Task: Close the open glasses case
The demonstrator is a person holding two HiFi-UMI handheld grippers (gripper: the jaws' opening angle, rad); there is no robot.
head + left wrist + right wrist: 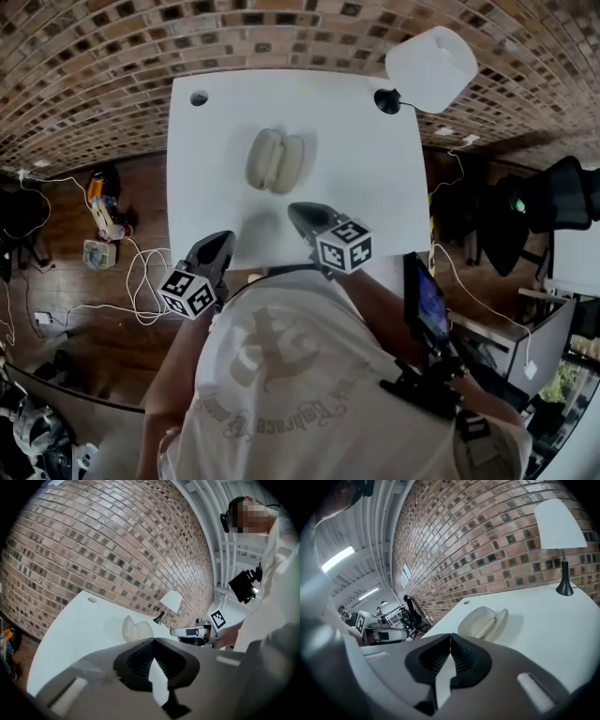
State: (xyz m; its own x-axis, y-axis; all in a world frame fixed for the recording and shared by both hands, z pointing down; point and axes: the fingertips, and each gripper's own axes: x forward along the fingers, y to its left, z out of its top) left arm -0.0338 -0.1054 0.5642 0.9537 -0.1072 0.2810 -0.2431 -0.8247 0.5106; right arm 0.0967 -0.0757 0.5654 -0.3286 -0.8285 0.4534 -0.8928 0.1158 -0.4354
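An open cream glasses case (275, 160) lies in the middle of the white table (375, 178), its two halves spread side by side. The case (136, 629) also shows in the left gripper view and, beyond the jaws, the case (483, 620) shows in the right gripper view. My left gripper (223, 242) hovers at the table's near-left edge, jaws shut and empty. My right gripper (298, 212) hangs over the near part of the table, a short way from the case, jaws shut with nothing in them. The left gripper (153, 641) and right gripper (450, 637) both point toward the case.
A white-shaded lamp (431, 67) on a black base (387, 100) stands at the table's far right corner. A cable hole (199, 97) sits at the far left corner. Cables and small items (98, 230) lie on the wooden floor to the left. A brick wall runs behind the table.
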